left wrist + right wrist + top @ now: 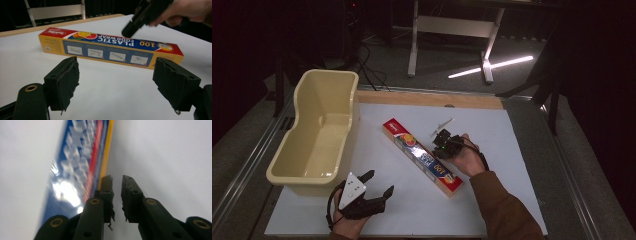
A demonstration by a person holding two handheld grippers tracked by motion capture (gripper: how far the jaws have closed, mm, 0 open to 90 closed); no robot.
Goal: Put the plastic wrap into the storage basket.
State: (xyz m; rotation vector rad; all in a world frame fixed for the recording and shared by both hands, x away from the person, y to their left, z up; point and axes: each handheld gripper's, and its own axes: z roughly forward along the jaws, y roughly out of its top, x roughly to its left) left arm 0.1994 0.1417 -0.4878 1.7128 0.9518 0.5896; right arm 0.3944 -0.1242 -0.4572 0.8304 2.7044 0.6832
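A long plastic food wrap box [422,156] lies slantwise on the white table top [507,135]. It is red, blue and yellow [110,47]. My right gripper [439,145] hovers at the box's right side near its middle, tips down. In the right gripper view its jaws [117,192] stand almost together with nothing between them, just right of the blurred box [75,170]. My left gripper [379,182] rests low at the front left, open and empty. In the left gripper view its jaws [117,75] frame the box from a short way off, with the right gripper [135,22] beyond.
A deep cream plastic tub [297,100], empty, stands at the table's left side. A wooden strip [427,98] runs along the far edge. Past it are a dark floor, cables and white table legs [413,45].
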